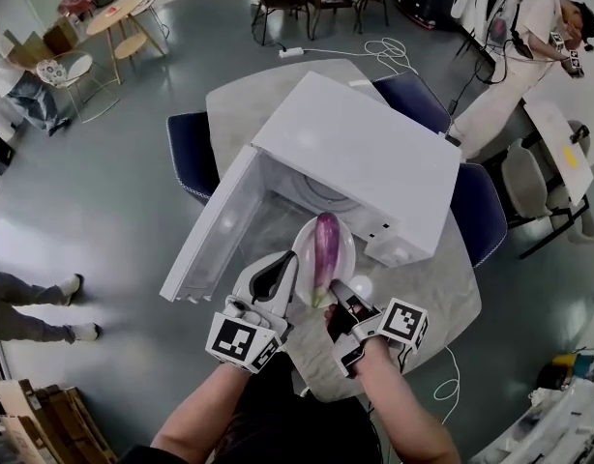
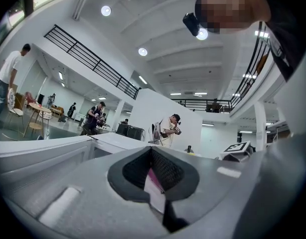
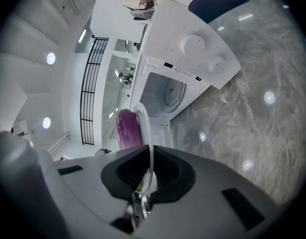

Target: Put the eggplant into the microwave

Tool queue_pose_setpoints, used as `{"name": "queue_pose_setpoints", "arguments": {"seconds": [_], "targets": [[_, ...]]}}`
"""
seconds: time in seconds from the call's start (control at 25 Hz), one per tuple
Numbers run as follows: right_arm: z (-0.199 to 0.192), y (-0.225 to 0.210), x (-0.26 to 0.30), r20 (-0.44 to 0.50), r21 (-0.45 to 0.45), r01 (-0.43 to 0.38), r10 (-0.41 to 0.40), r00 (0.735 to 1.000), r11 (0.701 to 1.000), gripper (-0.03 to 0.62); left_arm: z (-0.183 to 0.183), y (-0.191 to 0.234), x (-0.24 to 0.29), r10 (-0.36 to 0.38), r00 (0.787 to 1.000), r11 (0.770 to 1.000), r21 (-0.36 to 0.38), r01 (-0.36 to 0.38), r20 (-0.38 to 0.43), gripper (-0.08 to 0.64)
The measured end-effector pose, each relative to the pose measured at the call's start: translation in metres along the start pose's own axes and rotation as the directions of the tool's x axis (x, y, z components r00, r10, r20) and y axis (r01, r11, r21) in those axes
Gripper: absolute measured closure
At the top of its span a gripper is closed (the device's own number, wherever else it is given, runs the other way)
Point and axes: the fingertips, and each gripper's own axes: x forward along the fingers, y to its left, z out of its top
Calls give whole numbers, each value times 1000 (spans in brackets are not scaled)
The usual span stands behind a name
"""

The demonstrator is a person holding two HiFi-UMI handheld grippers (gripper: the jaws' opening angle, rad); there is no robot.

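Two forearms (image 1: 205, 409) reach side by side toward an open microwave (image 1: 355, 153).
A plate (image 1: 347, 245) bearing the eggplant (image 1: 325, 249) hangs at its doorway; left gripper (image 1: 285, 271) and right gripper (image 1: 338, 296) each clamp its near rim, jaws nearly together.

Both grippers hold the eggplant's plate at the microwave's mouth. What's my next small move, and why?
Probably ease the plate forward, kept level, into the microwave. The left gripper and right gripper each clamp its near rim, the eggplant lies loose on it, the door stands open, and the turntable ahead looks bare.
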Motion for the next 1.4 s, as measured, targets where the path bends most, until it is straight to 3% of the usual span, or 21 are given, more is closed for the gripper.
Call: {"name": "queue_pose_setpoints", "arguments": {"seconds": [0.32,0.72,1.4], "targets": [[27,-36,53,51,14,20,-20,998,1000,575,-29,42,41,-8,1000,1000,12,8,6,552],[42,-79,111,113,82,44,-53,992,996,575,-66,65,75,-37,999,999,12,37,-11,552],[95,-112,156,242,166,63,-103,965,984,574,-99,88,103,-39,999,999,11,40,-38,552]]}}
